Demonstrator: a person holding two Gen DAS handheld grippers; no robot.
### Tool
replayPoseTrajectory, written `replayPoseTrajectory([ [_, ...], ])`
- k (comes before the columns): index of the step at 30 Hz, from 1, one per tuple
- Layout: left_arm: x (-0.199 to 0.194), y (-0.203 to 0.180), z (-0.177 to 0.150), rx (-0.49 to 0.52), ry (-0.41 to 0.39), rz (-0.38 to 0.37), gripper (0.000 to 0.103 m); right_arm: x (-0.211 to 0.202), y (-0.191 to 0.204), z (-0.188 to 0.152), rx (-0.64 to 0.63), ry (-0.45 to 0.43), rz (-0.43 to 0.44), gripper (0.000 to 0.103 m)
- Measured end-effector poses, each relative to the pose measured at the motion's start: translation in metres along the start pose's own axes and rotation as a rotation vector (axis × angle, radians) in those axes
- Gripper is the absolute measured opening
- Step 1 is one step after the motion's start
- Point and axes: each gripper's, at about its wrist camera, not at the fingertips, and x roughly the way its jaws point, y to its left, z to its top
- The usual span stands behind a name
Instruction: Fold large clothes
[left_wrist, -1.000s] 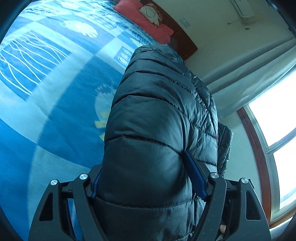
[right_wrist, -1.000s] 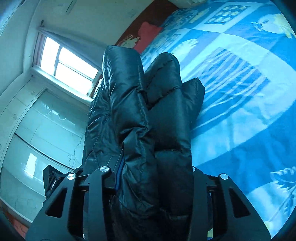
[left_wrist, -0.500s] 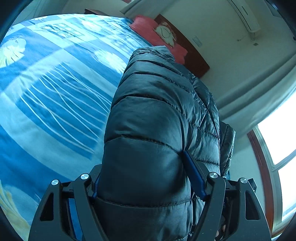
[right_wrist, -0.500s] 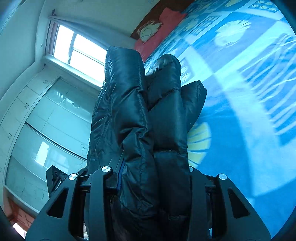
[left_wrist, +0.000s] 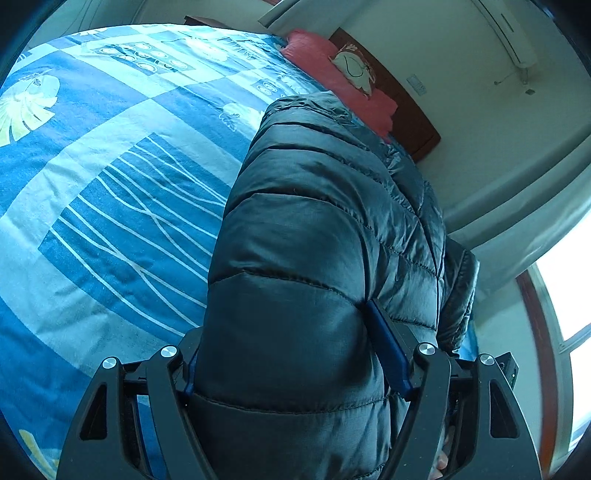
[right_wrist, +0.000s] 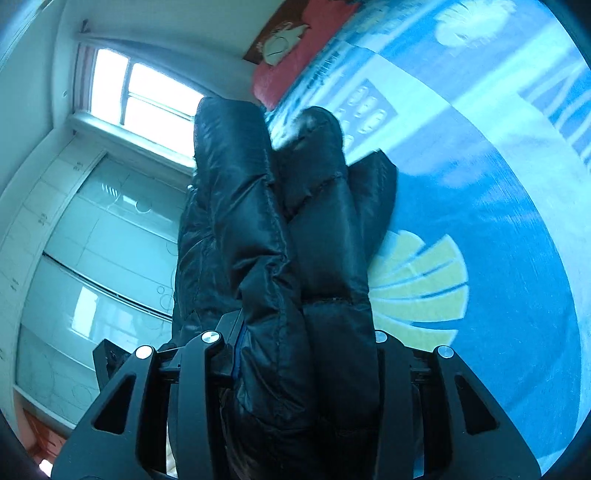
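**Puffer jacket held aloft in both grippers**

The left gripper (left_wrist: 295, 373) was clamped on a broad quilted panel of the black puffer jacket (left_wrist: 325, 236); the right gripper (right_wrist: 303, 343) pinched a thicker bunch of several layers. The jacket hung above the blue patterned bedspread (left_wrist: 110, 206), not visibly resting on it. It looked light, soft and springy, with a slick shell (likely to slide under a shallow pinch), so a deep bite near a seam or hem seemed the safer hold.
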Motion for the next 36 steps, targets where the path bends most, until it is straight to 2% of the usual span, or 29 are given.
replayPoseTrajectory([
  [11,0.002,0.004,-0.006,0.002,-0.008,0.008,0.076,0.001,-0.005,-0.001,0.019,0.002,-0.008,0.045],
  [22,0.003,0.005,0.0,-0.011,0.019,0.003,0.081,-0.008,-0.01,-0.001,0.054,-0.002,0.001,0.063],
  [32,-0.008,-0.006,0.001,0.008,0.015,0.029,0.081,-0.033,-0.012,-0.002,0.077,-0.047,-0.025,0.067],
  [36,-0.017,-0.012,0.0,0.035,-0.006,0.068,0.081,-0.043,-0.007,-0.005,0.071,-0.06,-0.062,0.067],
])
